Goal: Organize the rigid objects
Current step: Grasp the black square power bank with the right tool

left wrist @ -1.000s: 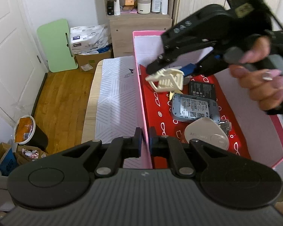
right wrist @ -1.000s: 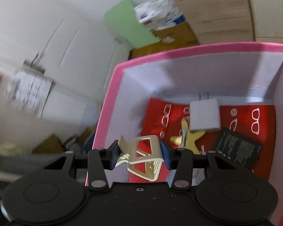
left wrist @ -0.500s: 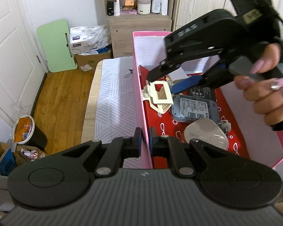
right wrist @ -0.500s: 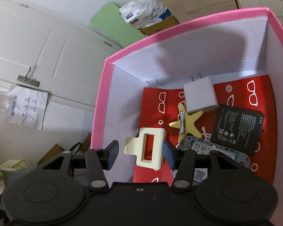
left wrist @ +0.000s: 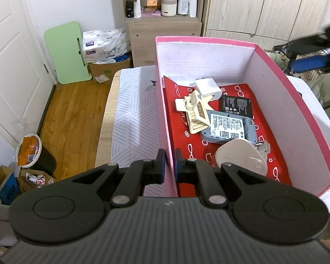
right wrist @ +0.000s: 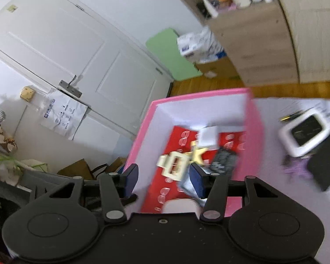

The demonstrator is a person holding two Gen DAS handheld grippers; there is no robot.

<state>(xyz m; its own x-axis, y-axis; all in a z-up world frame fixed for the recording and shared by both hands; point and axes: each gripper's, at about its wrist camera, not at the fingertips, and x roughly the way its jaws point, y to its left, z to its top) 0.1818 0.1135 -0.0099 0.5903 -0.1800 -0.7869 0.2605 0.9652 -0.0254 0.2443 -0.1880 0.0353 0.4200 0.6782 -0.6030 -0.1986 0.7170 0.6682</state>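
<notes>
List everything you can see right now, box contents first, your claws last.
Pink box: 1, pink, on patterned table cover.
Hair clip: 1, cream, box left.
Charger: 1, white, box rear.
Battery: 1, black, box rear right.
Router: 1, grey, box centre.
Case: 1, beige, box front.
Star clip: 1, gold, blurred.
Left claw: closed on box wall.
Right claw: open, empty.
</notes>
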